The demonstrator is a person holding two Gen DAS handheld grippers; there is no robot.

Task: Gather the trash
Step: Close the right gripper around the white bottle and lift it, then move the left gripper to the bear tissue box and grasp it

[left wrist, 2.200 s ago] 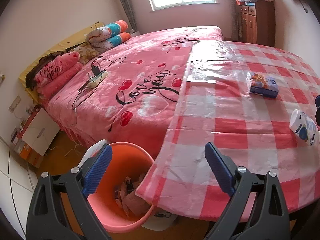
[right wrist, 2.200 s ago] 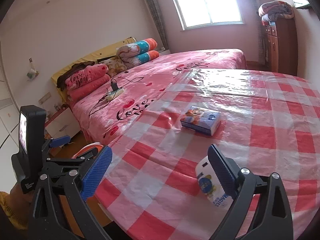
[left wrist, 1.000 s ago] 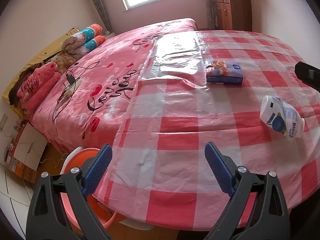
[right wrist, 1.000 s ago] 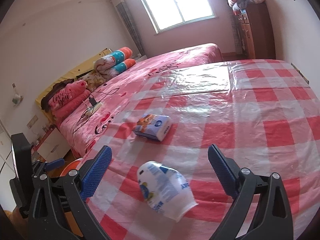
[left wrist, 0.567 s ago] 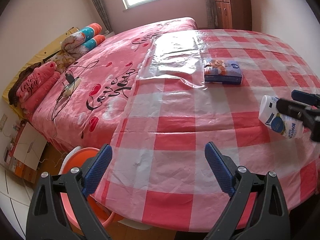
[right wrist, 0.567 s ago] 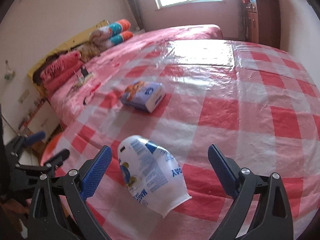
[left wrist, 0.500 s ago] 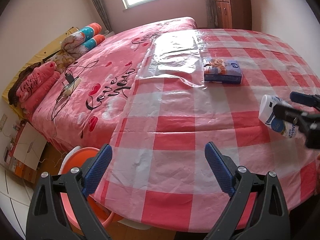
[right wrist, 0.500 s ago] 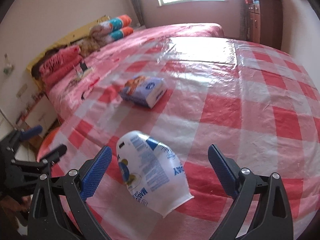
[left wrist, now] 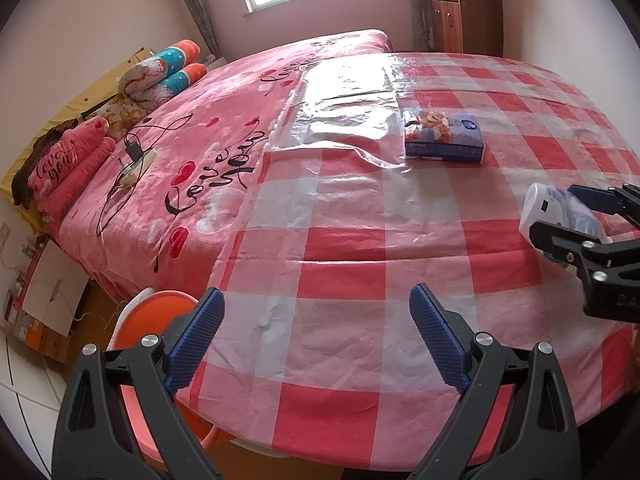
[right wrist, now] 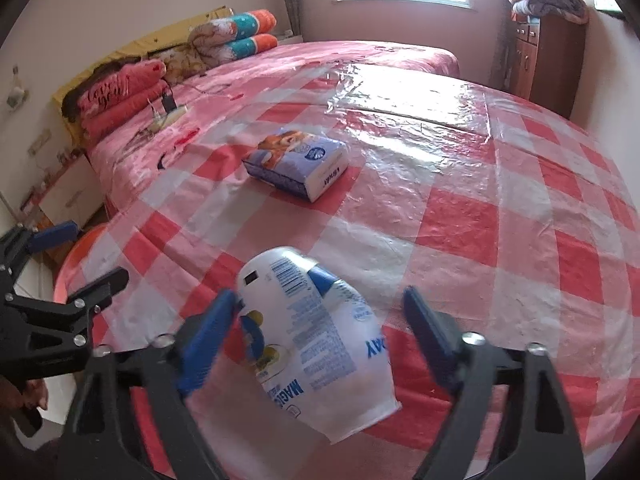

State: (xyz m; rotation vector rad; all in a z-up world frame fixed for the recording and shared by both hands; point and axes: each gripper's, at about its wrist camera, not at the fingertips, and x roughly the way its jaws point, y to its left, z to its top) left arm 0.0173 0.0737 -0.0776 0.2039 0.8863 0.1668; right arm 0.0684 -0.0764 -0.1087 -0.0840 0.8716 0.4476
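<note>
Closing around a white plastic cup (right wrist: pixel 316 336) that lies on its side on the checked desk (right wrist: pixel 500 216), the right gripper (right wrist: pixel 320 320) has its jaws narrowing: the left pad is touching the cup's side, while the right pad is still clear of it, so nothing is clamped yet. The left gripper (left wrist: pixel 316 336) hangs over the near edge of the desk with its jaws wide apart and nothing between them.

By my reading the task is midway. The orange bin (left wrist: pixel 156 320) sits on the floor at about 8 o'clock from the left gripper, partly tucked under the desk's edge; its contents cannot be seen. The cup has yet to be gripped, lifted and carried across to it. A tissue pack (right wrist: pixel 296 164) lies at about 11 o'clock from the cup, well apart from it; whether it counts as trash I cannot tell.

Beyond the desk stands a bed (left wrist: pixel 224 132) with a pink cover, a power strip (left wrist: pixel 136 162) on it, and a wooden cabinet (right wrist: pixel 548 60) by the far wall. Nothing stands between cup and bin except the left gripper itself.
</note>
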